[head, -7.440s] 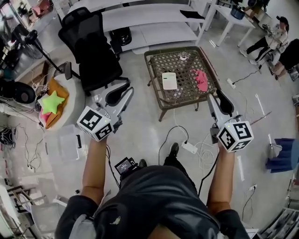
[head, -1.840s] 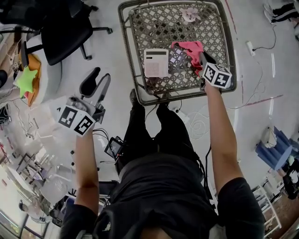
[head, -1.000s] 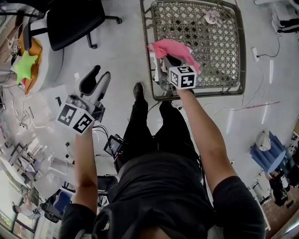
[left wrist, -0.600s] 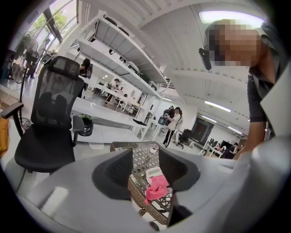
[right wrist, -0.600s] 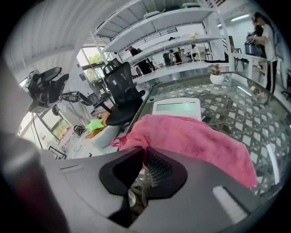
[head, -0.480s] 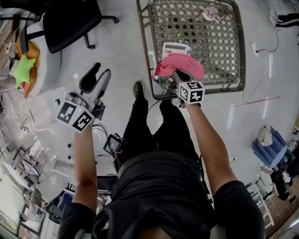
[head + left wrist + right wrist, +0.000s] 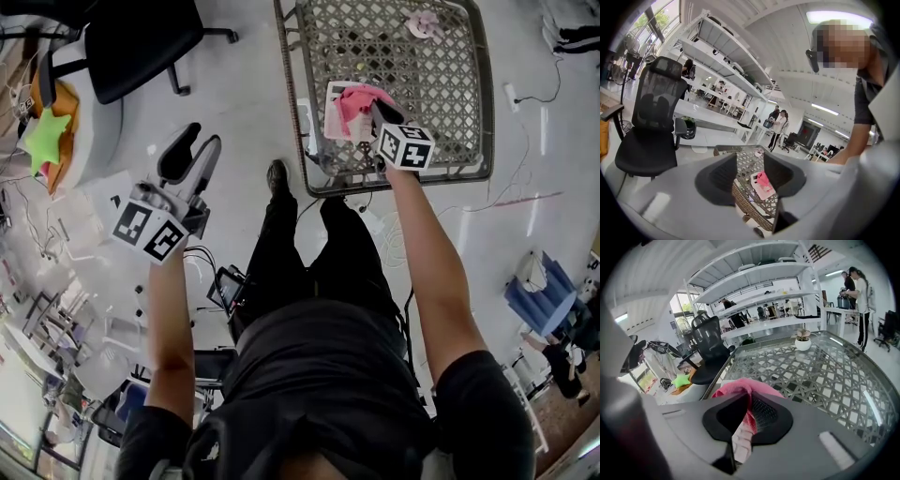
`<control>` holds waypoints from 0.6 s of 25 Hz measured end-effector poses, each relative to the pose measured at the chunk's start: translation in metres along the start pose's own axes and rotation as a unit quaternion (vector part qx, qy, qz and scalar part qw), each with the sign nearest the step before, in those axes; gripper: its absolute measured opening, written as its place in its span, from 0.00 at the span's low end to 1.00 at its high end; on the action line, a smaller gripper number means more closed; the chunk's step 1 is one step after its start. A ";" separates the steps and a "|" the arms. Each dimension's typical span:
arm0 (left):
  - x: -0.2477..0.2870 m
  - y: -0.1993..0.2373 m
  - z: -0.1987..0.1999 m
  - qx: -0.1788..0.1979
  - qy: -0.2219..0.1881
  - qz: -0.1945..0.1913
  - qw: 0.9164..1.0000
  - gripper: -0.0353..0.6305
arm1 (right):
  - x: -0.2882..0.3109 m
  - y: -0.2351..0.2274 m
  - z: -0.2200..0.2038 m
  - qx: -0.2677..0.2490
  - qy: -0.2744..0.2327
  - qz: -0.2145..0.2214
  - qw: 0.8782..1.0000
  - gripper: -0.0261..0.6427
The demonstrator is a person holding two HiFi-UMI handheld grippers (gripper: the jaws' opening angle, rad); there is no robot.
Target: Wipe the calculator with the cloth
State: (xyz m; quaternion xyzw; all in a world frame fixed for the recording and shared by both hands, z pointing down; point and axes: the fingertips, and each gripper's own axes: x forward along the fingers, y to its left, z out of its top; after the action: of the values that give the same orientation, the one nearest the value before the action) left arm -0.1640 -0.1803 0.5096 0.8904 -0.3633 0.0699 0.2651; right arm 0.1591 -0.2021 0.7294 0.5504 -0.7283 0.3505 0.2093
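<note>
Pink crumpled cloth (image 7: 359,99) atop white calculator (image 7: 336,123)

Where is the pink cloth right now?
In the head view, the pink cloth lies on the white calculator, toward the near left of the lattice table, pinched by the right gripper.

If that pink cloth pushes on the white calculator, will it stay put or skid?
It probably skids: the calculator lies flat and unheld on a smooth glass tabletop. It looks thin, so likely light. The cloth bunches limply in the right tongs, so it should push softly.
</note>
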 end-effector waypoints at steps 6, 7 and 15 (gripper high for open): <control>-0.005 0.004 -0.004 -0.004 0.000 0.006 1.000 0.34 | 0.023 0.032 0.014 -0.007 0.001 0.030 1.000 0.08; -0.005 0.004 -0.005 -0.004 -0.001 0.006 1.000 0.34 | 0.026 0.040 0.012 -0.010 0.005 0.038 0.999 0.08; -0.002 0.001 -0.005 -0.006 -0.002 0.003 1.000 0.34 | 0.024 0.105 -0.039 -0.041 0.056 0.096 0.993 0.08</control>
State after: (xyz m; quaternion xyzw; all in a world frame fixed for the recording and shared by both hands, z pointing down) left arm -0.1660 -0.1772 0.5139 0.8878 -0.3668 0.0670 0.2699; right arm 0.0490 -0.1736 0.7425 0.4486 -0.7787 0.3687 0.2377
